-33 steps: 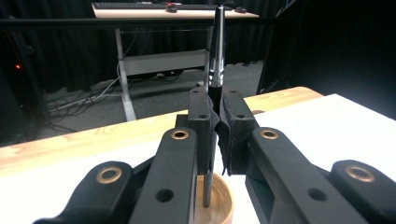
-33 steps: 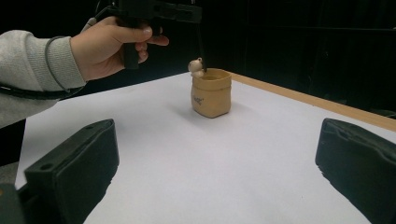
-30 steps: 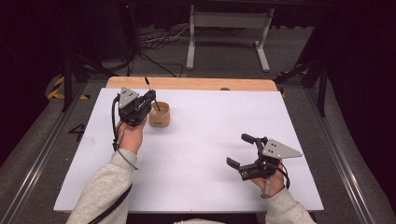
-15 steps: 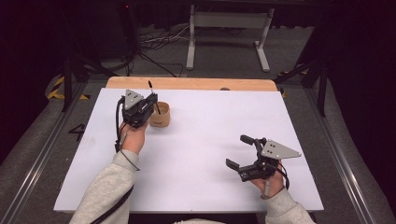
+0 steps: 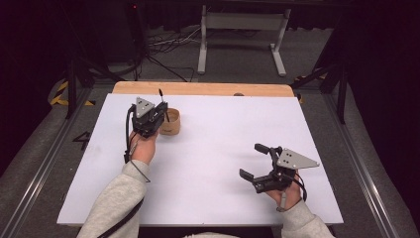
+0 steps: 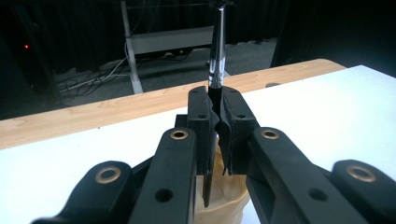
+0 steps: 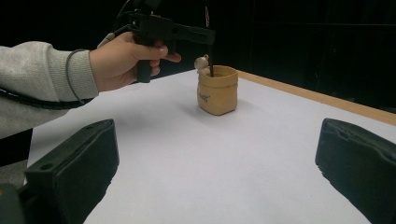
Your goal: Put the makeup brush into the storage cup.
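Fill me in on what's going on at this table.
A person works with a gripper in each hand at a white table. The left gripper is shut on a slim black pen with a silver band, holding it upright with its lower end inside a small tan pouch-shaped holder. The right gripper waits open near the table's front, holding nothing.

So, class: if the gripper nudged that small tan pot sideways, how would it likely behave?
The tan pot looks small and probably light, so it would likely slide on the smooth white table. Its sagging, sack-like walls suggest some give. Squat and broad-based, it seems unlikely to tip.
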{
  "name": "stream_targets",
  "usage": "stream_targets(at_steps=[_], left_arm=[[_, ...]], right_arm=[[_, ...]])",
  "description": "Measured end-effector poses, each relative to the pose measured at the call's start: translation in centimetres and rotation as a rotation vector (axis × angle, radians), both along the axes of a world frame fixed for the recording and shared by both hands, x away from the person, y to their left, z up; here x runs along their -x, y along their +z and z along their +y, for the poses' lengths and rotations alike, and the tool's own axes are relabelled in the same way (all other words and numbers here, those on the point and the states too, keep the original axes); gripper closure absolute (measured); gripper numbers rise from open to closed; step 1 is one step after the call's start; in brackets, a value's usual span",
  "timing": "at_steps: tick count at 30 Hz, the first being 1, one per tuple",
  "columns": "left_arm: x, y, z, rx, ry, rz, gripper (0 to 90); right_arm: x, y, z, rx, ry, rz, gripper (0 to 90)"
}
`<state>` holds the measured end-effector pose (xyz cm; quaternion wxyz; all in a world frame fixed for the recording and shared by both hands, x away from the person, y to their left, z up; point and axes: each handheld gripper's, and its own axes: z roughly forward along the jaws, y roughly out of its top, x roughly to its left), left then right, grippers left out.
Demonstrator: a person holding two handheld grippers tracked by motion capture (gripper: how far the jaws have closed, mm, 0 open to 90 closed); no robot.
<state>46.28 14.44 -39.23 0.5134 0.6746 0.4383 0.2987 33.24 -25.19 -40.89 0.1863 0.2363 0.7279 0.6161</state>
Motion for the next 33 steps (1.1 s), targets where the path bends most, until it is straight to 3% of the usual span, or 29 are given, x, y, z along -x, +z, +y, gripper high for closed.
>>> stream_targets(at_steps=[4,8,9,13,19,22,33], left_arm=[[0.1,0.1,0.1,0.011,-0.014,0.000,83.1],[0.2,0.1,0.3,0.036,-0.043,0.002,65.0],[0.3,0.1,0.3,0.046,-0.055,-0.007,65.0],[0.5,0.2,0.9,0.058,-0.073,-0.028,36.1],[1.2,0.4,2.3,0.105,-0.104,-0.041,5.6],[1.8,0.8,2.9,0.102,-0.137,-0.065,2.4],[4.6,2.6,5.0,0.157,-0.215,-0.115,1.5]], right_arm=[[0.0,0.0,-0.1,-0.001,0.001,0.002,0.0],[-0.1,0.1,0.0,-0.004,0.001,0.002,0.0],[-0.1,0.1,0.0,-0.004,0.002,0.003,0.0],[-0.2,0.1,0.1,-0.005,0.001,0.004,0.0],[-0.5,0.2,0.0,-0.010,-0.001,0.002,0.0],[-0.5,0.3,-0.1,-0.010,-0.002,0.000,0.0],[-1.4,1.3,-1.5,-0.024,-0.020,-0.016,0.0]])
